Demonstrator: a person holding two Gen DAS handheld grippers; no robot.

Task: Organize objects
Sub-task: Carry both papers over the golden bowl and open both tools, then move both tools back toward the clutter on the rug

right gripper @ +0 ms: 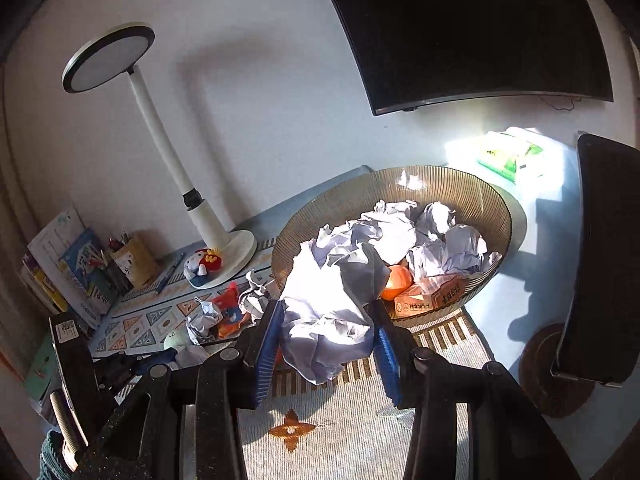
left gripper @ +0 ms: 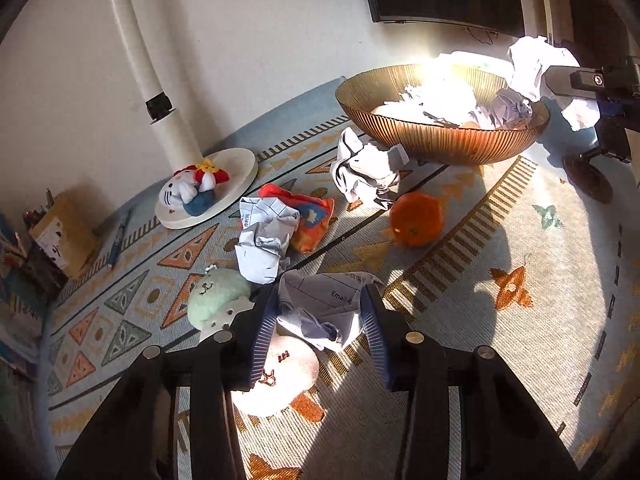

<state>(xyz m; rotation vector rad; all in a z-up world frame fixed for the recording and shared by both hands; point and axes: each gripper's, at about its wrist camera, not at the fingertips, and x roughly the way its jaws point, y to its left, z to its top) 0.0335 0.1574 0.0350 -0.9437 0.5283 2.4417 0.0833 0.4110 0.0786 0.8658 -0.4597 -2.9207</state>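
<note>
Ribbed amber bowl [right gripper: 496, 216], paper-filled: my landmark. Right gripper [right gripper: 326, 344], just before its rim, I see clamped on a crumpled paper wad [right gripper: 324, 320]. Left gripper [left gripper: 316, 320], well short of the bowl, clasps a printed crumpled sheet [left gripper: 320, 308].

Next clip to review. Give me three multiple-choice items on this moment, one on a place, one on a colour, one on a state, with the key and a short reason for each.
1. Where does the white cat doll lie?
A. on the lamp base
B. in the bowl
C. on the books

2. What colour is the round fruit on the mat?
A. green
B. orange
C. purple

3. What does the right gripper hold?
A. nothing
B. a pencil
C. a crumpled paper

Key:
1 A: the doll rests on the lamp base, beside the pole.
2 B: it shows bright orange in front of the bowl.
3 C: the crumpled paper sits pinched between its blue pads, in front of the bowl.
</note>
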